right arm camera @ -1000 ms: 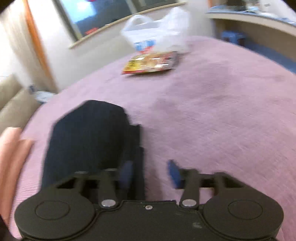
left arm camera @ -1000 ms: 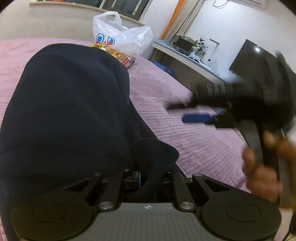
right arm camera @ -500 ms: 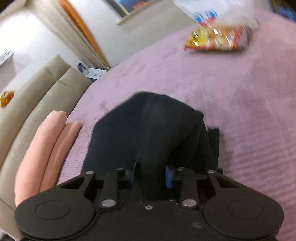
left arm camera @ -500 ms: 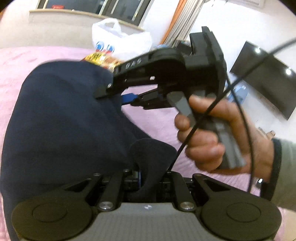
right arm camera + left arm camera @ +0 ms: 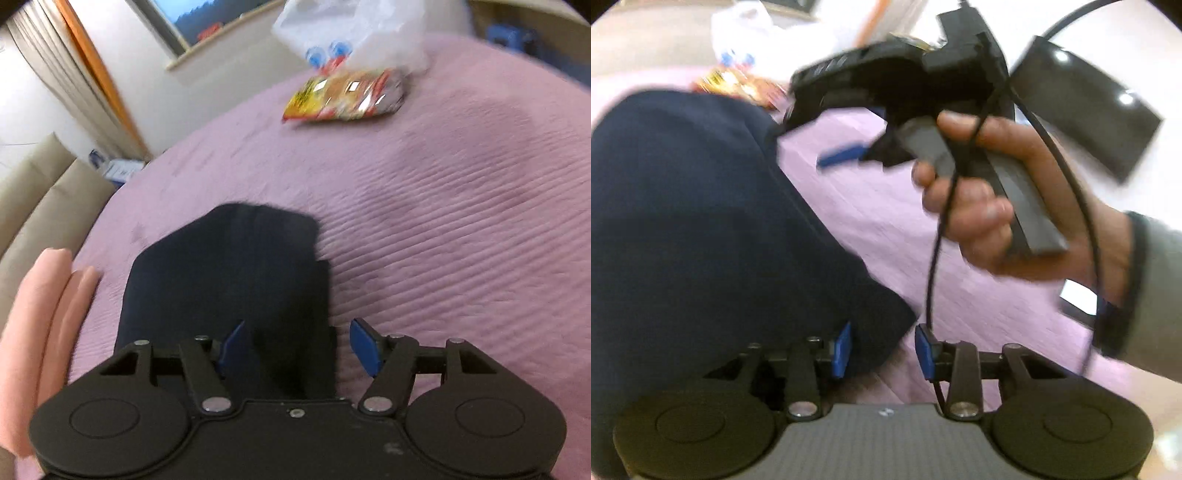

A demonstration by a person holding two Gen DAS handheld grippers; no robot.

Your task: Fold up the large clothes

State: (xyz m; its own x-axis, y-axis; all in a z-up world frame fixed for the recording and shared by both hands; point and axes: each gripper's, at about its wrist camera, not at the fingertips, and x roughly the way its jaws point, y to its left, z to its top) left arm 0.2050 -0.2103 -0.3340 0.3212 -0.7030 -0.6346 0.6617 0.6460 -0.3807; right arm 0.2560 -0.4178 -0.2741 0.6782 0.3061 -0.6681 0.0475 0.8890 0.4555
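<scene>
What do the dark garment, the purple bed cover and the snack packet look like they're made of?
Dark garment: matte navy fabric, probably a soft knit; no sheen, limp folds.
Purple bed cover: quilted textile, with fine stitched ridges.
Snack packet: glossy plastic or foil film, with bright glare patches.

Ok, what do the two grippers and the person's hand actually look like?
The left gripper and right gripper match: black linkage arms with silver pivot screws, round black discs at the base, blue finger pads. In the left wrist view, the right gripper has a grey handle and a thin black cable. The right hand is bare, with a grey sleeve.
</scene>
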